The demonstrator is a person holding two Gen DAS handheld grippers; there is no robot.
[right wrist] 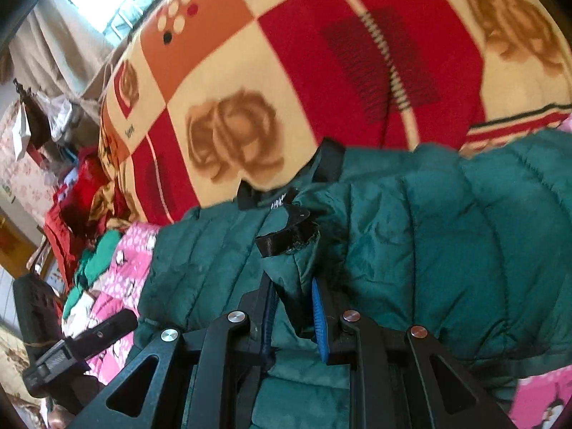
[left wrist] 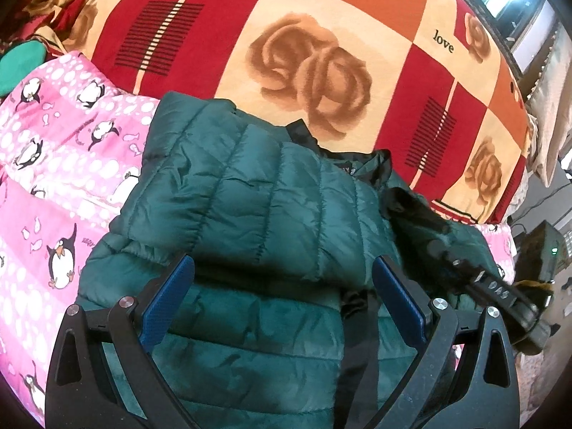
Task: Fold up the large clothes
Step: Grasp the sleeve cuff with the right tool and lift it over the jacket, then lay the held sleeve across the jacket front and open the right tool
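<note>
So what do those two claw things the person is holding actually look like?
Both match. The left gripper and right gripper have matte black frames with angular linkage arms, triangular cut-outs and round silver pivot bolts. Each finger carries a flat, finely textured blue pad. No cables, hands or sleeves show. Seen from the left camera, the right one's black body bears small white markings, too blurred to read.

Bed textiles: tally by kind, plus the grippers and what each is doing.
Green puffer jacket: 1
Red-and-cream rose blanket: 1
Pink penguin quilt: 1
Grippers: 2, left gripper open above the jacket, right gripper shut on a jacket fold
Total: 5
</note>
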